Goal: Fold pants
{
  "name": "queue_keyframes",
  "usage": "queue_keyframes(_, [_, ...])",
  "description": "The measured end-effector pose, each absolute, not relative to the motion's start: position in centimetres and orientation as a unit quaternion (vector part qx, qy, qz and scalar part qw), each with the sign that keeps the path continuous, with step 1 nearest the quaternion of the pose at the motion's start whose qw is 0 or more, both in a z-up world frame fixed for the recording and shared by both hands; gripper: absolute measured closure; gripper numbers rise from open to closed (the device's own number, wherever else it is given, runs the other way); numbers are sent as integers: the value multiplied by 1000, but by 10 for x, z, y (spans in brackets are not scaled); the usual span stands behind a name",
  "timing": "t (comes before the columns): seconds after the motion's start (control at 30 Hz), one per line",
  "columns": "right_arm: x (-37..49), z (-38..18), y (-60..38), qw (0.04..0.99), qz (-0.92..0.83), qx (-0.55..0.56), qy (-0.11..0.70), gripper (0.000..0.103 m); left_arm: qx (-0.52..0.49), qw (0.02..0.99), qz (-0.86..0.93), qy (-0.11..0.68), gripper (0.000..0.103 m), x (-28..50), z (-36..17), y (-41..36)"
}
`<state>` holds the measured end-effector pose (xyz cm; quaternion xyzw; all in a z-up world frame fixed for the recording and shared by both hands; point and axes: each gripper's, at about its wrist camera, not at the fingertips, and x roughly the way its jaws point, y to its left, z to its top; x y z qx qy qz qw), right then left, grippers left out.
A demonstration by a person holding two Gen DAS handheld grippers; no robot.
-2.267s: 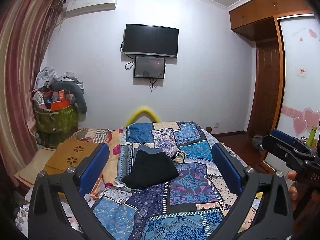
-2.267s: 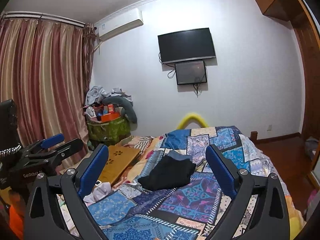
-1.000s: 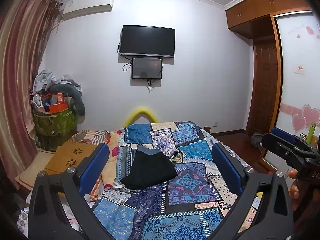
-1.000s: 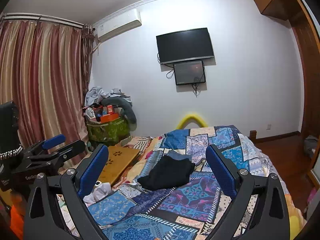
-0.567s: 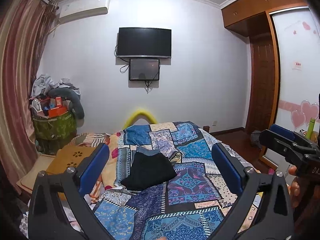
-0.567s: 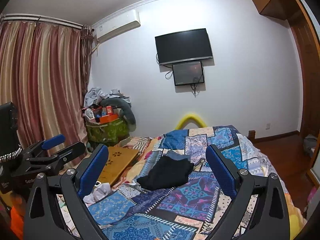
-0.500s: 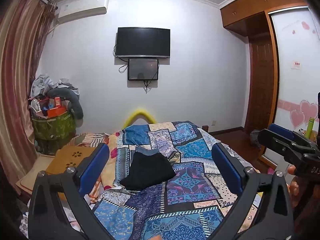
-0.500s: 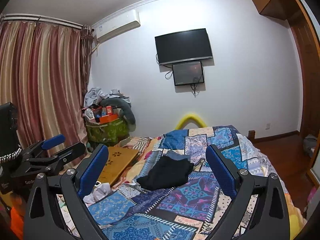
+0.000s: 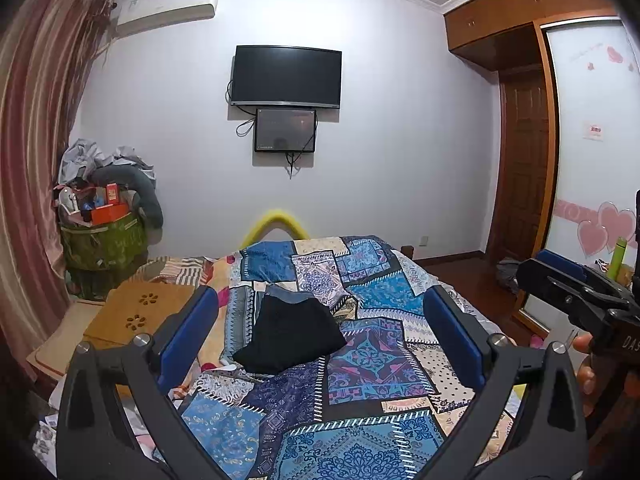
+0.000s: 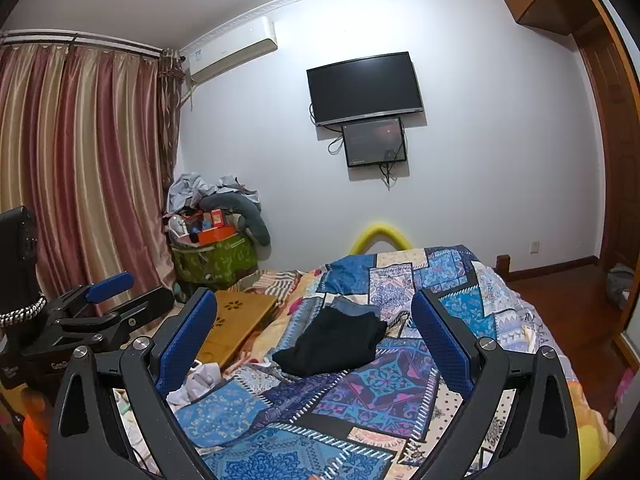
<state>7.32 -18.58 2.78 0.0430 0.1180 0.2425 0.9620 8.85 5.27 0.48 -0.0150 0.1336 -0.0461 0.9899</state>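
Black pants (image 9: 290,334) lie folded into a compact bundle on the blue patchwork bedspread (image 9: 360,400), partly over a blue-grey garment (image 9: 286,294); the right wrist view shows the same pants (image 10: 334,340) at its centre. My left gripper (image 9: 320,332) hangs open well above and short of the bed, its blue pads wide apart and empty. The right gripper (image 10: 314,334) is also open and empty, held back from the bed at a similar height. Each gripper appears in the other's view: the right one (image 9: 576,292) at the far right, the left one (image 10: 100,312) at the far left.
A wooden lap desk (image 9: 138,312) lies on the bed's left side. A green bin piled with clutter (image 9: 102,240) stands by the curtain (image 10: 80,168). A TV (image 9: 286,76) hangs on the far wall. A wooden door (image 9: 522,164) and wardrobe are on the right.
Both views have shifted slightly, the left one turning a little rightward. The pants have not moved and both grippers stay open.
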Motion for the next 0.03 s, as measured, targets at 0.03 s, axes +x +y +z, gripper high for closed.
queue_keyframes(0.03, [74, 28, -186, 962, 243, 43, 119, 6, -15, 990, -45, 134, 0, 88, 4, 53])
